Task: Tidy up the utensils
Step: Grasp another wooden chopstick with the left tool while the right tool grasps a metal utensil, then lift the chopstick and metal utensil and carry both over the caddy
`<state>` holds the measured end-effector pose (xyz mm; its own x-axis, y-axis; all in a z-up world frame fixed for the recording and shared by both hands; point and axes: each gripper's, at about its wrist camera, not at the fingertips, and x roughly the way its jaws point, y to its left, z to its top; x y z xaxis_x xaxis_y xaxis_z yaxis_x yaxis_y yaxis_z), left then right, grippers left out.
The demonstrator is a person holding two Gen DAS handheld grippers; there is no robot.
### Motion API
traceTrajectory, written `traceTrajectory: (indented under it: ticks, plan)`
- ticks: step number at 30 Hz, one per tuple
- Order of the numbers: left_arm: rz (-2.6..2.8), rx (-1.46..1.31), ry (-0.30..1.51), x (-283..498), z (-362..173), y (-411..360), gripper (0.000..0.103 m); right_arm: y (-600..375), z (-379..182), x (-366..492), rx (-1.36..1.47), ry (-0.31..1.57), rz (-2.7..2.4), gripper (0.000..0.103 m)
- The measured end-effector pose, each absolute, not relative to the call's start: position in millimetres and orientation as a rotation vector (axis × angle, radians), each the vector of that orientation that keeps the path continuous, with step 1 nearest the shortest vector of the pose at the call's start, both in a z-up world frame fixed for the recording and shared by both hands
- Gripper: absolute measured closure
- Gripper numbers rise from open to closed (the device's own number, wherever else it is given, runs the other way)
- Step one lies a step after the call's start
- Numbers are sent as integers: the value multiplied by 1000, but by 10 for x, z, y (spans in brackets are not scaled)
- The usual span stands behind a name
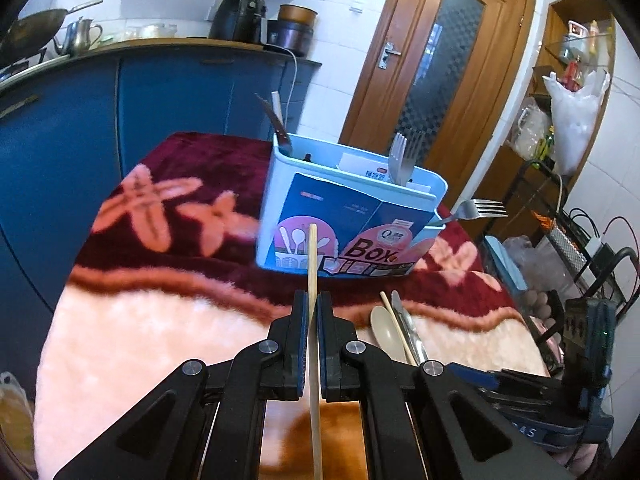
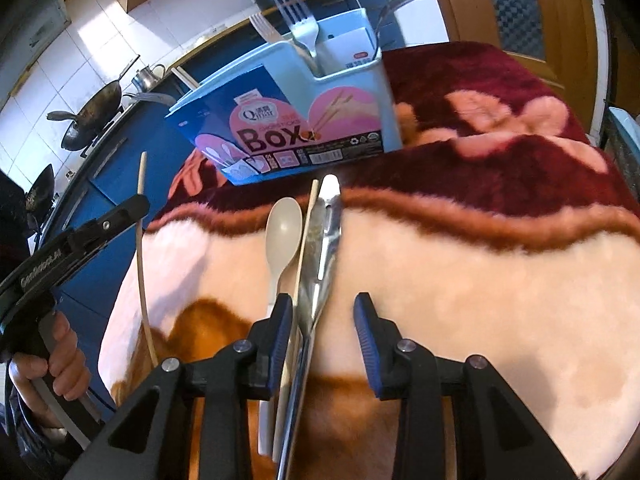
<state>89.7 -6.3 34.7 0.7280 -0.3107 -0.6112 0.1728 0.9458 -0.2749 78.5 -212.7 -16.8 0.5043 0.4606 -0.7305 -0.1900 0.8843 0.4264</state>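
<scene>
My left gripper [image 1: 313,300] is shut on a wooden chopstick [image 1: 312,256] that points toward the light blue utensil box [image 1: 344,216]. The same gripper [image 2: 138,204] and its chopstick [image 2: 140,248] show at the left of the right wrist view. The box [image 2: 296,120] holds several forks [image 2: 298,16] and a knife [image 1: 276,120]. My right gripper [image 2: 323,304] is open, low over a table knife [image 2: 324,232], a second chopstick [image 2: 306,220] and a beige spoon [image 2: 282,228] lying together on the blanket. They also show in the left wrist view: spoon [image 1: 384,328], knife [image 1: 406,328].
A fleecy maroon and pink blanket [image 2: 480,264] covers the table. Blue kitchen cabinets [image 1: 160,92] with a wok [image 2: 96,116] and kettle stand behind. A wooden door [image 1: 436,68] and cluttered shelves [image 1: 568,120] are at the right.
</scene>
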Motion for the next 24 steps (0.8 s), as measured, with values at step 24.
traceTrajectory:
  ticks: [24]
  plan:
    - [-304, -252, 642, 811, 391, 79, 99, -2128, -109, 982, 190, 1038, 286, 95]
